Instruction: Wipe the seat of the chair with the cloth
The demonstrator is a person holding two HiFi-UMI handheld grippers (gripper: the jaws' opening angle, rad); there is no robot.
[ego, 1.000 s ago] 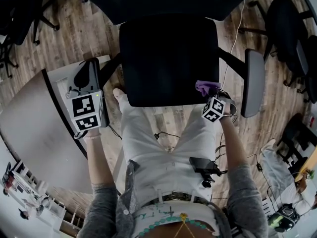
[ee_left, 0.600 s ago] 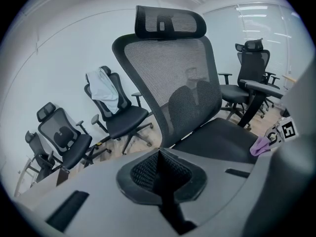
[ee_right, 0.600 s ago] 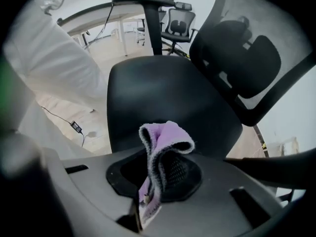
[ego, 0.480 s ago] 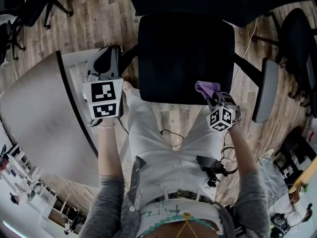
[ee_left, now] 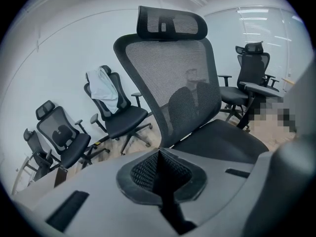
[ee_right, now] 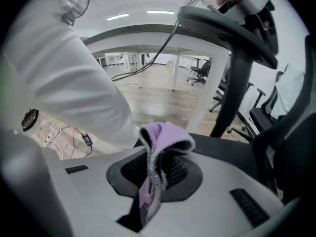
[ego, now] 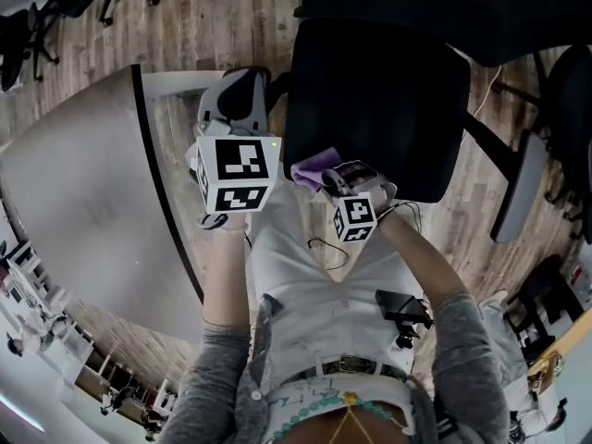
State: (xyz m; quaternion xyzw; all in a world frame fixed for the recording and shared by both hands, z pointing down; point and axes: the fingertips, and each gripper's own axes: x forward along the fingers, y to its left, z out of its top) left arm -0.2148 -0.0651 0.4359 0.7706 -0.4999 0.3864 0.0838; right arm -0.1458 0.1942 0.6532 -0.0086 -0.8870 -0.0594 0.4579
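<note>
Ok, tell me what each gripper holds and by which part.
The right gripper is shut on the purple cloth, pinching a folded edge; the rest bunches up beyond the tips. The left gripper is shut, holding nothing.

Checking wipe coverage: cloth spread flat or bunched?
Bunched. The purple cloth folds over in a hump, pinched in the shut right gripper, not laid flat on the seat.

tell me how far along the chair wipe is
Done: the cloth is picked up, pinched in the right gripper. In hand: it is at the front corner of the seat, contact unclear. To do: the seat shows no wipe marks, so how much remains can't be judged. The left gripper is shut and empty.
</note>
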